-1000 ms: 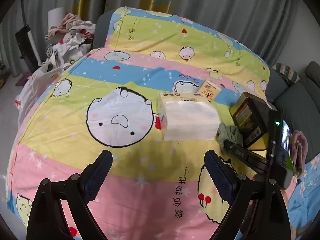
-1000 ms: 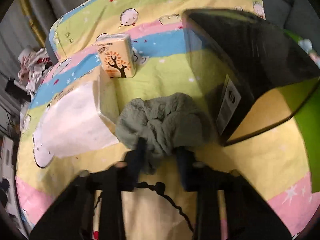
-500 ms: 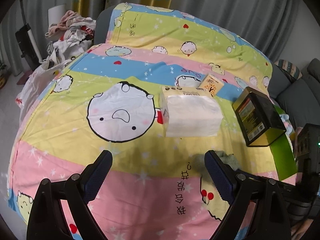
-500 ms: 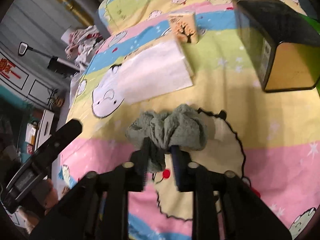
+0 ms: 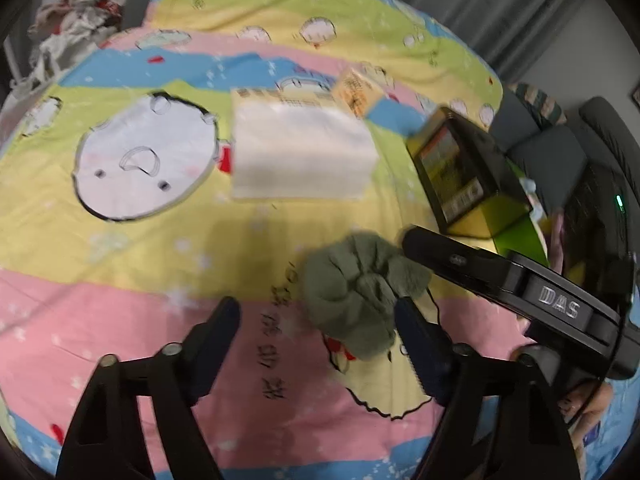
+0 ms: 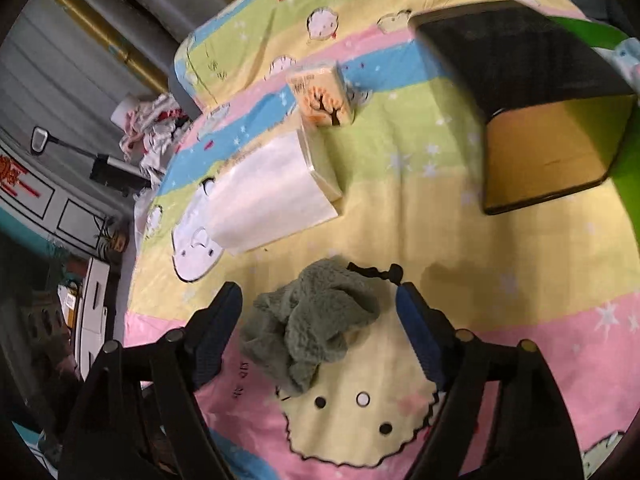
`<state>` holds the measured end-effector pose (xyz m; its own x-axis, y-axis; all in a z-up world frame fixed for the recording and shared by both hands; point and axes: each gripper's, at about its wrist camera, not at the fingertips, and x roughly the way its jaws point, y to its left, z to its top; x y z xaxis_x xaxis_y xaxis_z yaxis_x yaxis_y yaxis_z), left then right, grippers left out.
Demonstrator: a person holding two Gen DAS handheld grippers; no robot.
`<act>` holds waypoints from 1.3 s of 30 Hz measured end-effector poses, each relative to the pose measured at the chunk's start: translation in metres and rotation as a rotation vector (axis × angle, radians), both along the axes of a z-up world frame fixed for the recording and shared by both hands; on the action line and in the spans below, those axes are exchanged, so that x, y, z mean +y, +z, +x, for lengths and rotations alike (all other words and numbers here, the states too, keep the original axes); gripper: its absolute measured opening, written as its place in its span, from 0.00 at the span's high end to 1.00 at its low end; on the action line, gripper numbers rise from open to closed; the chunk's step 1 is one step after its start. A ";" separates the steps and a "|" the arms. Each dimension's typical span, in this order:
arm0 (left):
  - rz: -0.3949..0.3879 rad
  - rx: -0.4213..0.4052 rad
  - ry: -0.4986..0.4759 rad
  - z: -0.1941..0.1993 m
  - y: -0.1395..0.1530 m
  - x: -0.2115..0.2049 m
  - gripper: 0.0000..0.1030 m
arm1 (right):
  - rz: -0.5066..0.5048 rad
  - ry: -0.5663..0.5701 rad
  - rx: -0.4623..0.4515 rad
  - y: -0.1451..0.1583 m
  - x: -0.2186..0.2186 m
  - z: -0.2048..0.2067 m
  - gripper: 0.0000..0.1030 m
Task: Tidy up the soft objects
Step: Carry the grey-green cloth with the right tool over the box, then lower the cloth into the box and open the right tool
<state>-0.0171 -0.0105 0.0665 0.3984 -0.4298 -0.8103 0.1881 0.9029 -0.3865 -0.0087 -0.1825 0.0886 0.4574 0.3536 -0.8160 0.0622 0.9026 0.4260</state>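
**Green cloth let go on the bedspread**

Released since a second ago, the green fluffy cloth (image 6: pixel 316 328) now lies loose on the striped cartoon bedspread (image 6: pixel 500 248); back then the right gripper (image 6: pixel 320 320) had it pinched beside the dark box (image 6: pixel 536 92), and it has since been carried nearer, onto the yellow cartoon face at the pink stripe. The right gripper's jaws have just been opening and now stand well spread, with the cloth lying between them but neither pad pressing on it (a small gap shows on each side).

The cloth is a crumpled lump with no clear front. In the right wrist view its longer stretch runs diagonally, from the upper right down to a tail at the lower left.

In the left wrist view the left gripper (image 5: pixel 316 344) has dropped in over the same cloth (image 5: pixel 360 300). Its jaws have just been closing somewhat yet are still wide apart; the cloth sits just beside the right-hand finger (image 5: pixel 420 344), and blur hides whether they touch. The other finger is well clear of it.

Beyond the cloth lie the white tissue pack (image 6: pixel 272 196) and the small orange tissue packet (image 6: pixel 324 96), close together.
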 end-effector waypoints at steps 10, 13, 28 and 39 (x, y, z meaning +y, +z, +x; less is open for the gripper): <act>0.021 -0.019 -0.070 0.012 -0.017 -0.039 0.80 | 0.021 0.069 0.077 -0.026 0.002 0.007 0.81; -0.003 -0.064 -0.091 0.013 -0.003 -0.050 0.81 | 0.020 0.036 0.013 -0.006 -0.012 0.002 0.85; -0.171 -0.453 -0.453 0.008 0.123 -0.226 0.81 | -0.011 -0.389 -0.381 0.137 -0.182 -0.062 0.85; -0.169 -0.369 -0.580 0.028 0.095 -0.330 0.81 | -0.095 -0.597 -0.339 0.124 -0.263 -0.063 0.84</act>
